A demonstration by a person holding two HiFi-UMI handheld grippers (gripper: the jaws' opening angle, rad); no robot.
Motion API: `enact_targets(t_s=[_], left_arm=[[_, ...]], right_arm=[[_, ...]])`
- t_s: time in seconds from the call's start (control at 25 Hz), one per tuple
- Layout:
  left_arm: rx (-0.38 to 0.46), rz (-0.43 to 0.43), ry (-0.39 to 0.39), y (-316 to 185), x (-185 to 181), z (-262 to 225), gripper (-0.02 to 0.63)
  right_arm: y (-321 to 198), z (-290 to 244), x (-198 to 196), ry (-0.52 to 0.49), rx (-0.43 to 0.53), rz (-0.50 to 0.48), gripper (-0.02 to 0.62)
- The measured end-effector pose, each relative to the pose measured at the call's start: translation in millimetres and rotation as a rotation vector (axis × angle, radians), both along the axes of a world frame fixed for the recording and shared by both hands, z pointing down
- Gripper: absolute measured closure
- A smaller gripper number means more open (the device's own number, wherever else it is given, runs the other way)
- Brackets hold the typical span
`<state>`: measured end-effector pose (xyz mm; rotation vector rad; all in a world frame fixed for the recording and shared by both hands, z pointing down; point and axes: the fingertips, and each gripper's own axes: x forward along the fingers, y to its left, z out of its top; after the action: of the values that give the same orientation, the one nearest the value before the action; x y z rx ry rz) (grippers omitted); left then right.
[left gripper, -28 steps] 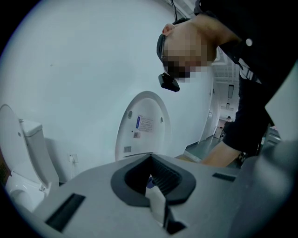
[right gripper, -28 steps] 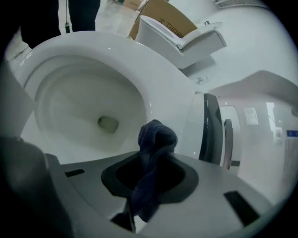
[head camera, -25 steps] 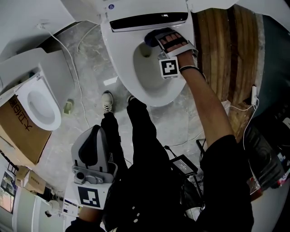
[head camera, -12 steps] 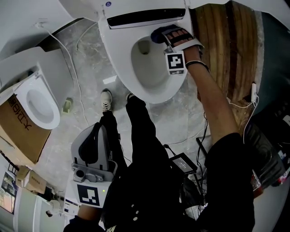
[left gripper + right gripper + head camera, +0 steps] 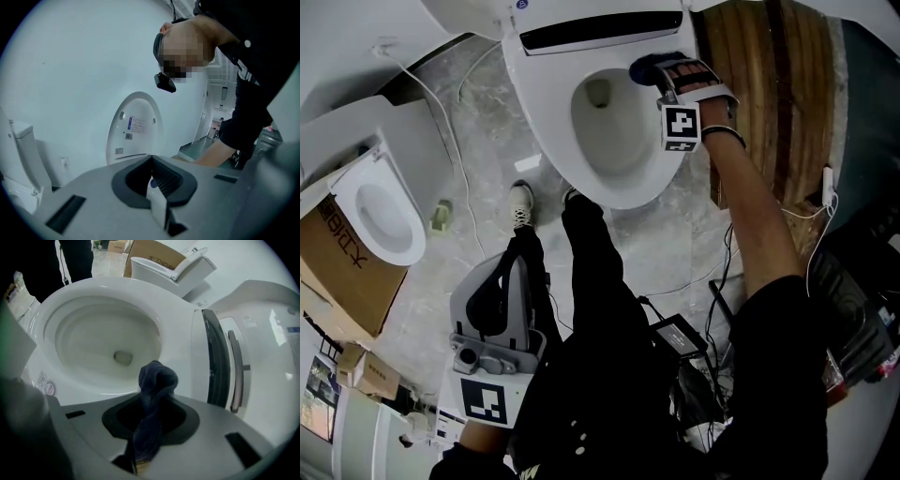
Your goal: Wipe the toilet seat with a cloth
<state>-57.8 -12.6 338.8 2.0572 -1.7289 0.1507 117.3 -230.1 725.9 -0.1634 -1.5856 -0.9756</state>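
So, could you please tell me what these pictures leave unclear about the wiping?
1. Whether the cloth touches the toilet seat: in the head view the right gripper covers the spot; in the right gripper view the bunched cloth hides the seat beneath.
2. Label on the raised lid, left gripper view: print too small.
3. Sticker on the seat's edge, right gripper view: partly behind the gripper's body, unreadable.

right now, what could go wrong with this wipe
1. The cloth is a narrow bunch in the right gripper; the gripper's hard front could rub the toilet seat instead.
2. If the cloth slips out, it may drop into the bowl.
3. A black box sits close by the person's legs: a trip hazard.
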Motion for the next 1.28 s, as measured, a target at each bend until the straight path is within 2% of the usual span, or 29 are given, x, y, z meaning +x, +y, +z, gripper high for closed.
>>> enact_targets(t_s=[0.32, 0.64, 1.28], left_arm=[[0.002, 0.023, 0.004, -6, 0, -2, 0.597], [0.002, 0.041, 0.013, -10, 1, -3, 0.597], [0.018, 0.081, 0.004, -17, 8, -14, 0.597]], right_arm=[[8, 1, 27, -0.026, -0.095, 0.122, 0.509], [32, 1, 54, -0.056, -0.185, 0.192, 0.509], [78, 4, 82, -0.076, -0.217, 0.308, 0.509]])
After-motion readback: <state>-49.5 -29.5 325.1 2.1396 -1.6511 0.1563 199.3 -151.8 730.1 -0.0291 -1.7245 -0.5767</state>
